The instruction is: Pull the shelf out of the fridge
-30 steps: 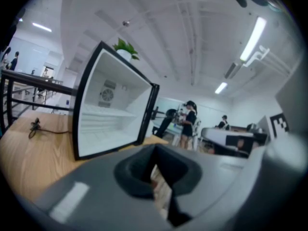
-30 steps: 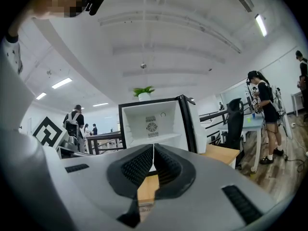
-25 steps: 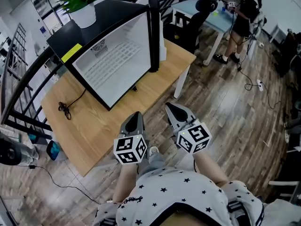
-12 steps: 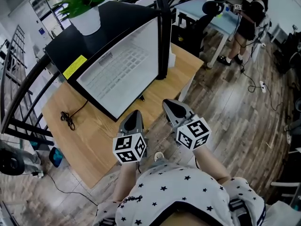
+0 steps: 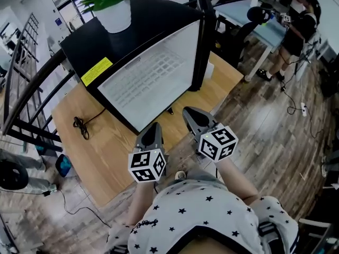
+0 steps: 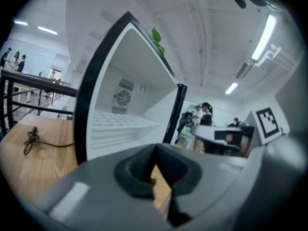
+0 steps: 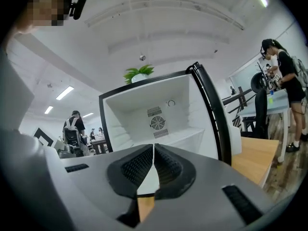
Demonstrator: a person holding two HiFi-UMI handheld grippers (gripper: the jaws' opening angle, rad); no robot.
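A black mini fridge (image 5: 151, 28) stands on a wooden table (image 5: 108, 155) with its door (image 5: 207, 41) swung open at the right. Inside the white cavity lies a white wire shelf (image 5: 151, 77), also seen in the left gripper view (image 6: 120, 120) and the right gripper view (image 7: 180, 137). My left gripper (image 5: 153, 128) is shut and empty, over the table's near edge, short of the fridge opening. My right gripper (image 5: 189, 112) is shut and empty too, near the bottom right corner of the opening. In their own views, both the left gripper (image 6: 155, 150) and the right gripper (image 7: 153, 148) point at the cavity.
A potted plant (image 5: 117, 7) sits on the fridge top. A black cable (image 5: 82, 125) lies coiled on the table's left part. A dark railing (image 5: 24, 97) runs behind the table. A person (image 5: 297, 25) stands by a desk (image 5: 267, 28) at the far right.
The fridge has grown larger and nearer in the head view as I came closer. Both grippers stay shut and side by side, now nearer the fridge opening.
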